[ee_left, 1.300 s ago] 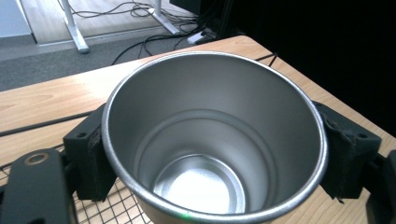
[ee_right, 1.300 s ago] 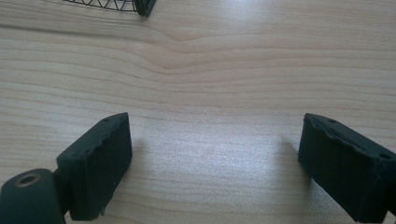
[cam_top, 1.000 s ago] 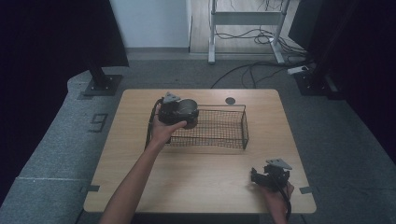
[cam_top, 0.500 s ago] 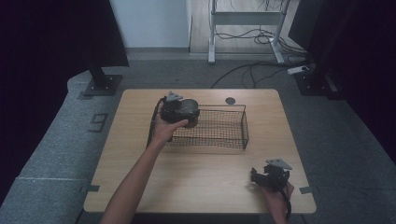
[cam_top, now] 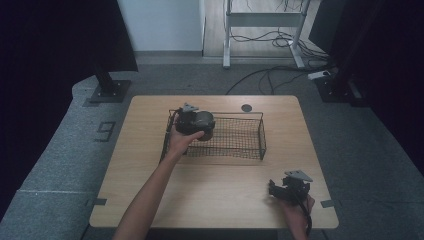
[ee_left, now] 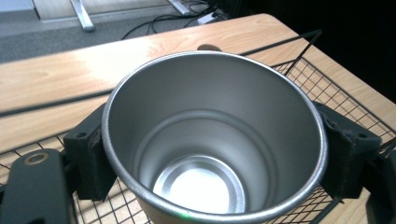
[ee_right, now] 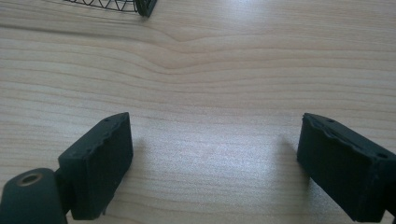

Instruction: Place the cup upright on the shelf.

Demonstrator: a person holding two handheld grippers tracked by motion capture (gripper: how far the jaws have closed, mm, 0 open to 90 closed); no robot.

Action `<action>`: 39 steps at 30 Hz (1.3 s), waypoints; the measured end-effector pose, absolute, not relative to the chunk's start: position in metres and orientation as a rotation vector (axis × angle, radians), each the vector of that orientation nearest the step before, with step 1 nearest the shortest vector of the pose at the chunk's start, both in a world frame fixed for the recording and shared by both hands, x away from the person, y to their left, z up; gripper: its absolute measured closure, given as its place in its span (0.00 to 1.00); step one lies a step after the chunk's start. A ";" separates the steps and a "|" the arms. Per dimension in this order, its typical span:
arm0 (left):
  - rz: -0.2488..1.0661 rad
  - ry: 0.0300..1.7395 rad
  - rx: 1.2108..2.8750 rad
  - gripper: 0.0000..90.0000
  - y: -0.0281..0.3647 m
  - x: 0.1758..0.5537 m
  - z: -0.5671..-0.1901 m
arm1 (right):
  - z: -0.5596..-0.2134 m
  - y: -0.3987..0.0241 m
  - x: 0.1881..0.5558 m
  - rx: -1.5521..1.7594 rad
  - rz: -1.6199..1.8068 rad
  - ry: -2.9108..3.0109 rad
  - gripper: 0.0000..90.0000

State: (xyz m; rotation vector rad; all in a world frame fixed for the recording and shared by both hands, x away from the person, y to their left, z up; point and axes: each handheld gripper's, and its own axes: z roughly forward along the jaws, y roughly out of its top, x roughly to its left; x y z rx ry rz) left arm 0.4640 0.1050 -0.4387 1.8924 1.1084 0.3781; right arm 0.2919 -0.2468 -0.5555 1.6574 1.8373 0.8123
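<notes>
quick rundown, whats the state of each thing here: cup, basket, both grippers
metal cup: upright, mouth open, empty, clamped at its sides over the basket's left end
wire basket: upright on the table, nothing lying on the mesh that shows
left gripper: shut on the metal cup
right gripper: open, nothing between its fingers, low over bare table

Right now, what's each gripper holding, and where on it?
Left gripper clamps the steel cup across its outer wall just below the rim, over the wire basket. Right gripper is open, holding nothing.
</notes>
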 end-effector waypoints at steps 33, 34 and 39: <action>0.331 1.218 1.929 0.17 0.106 0.476 -0.483 | -0.556 -0.247 0.292 1.657 0.813 1.837 0.12; 0.326 1.225 1.936 0.17 0.105 0.477 -0.485 | -0.556 -0.247 0.292 1.657 0.813 1.837 0.12; 0.323 1.231 1.938 0.17 0.105 0.476 -0.485 | -0.556 -0.247 0.292 1.657 0.813 1.837 0.12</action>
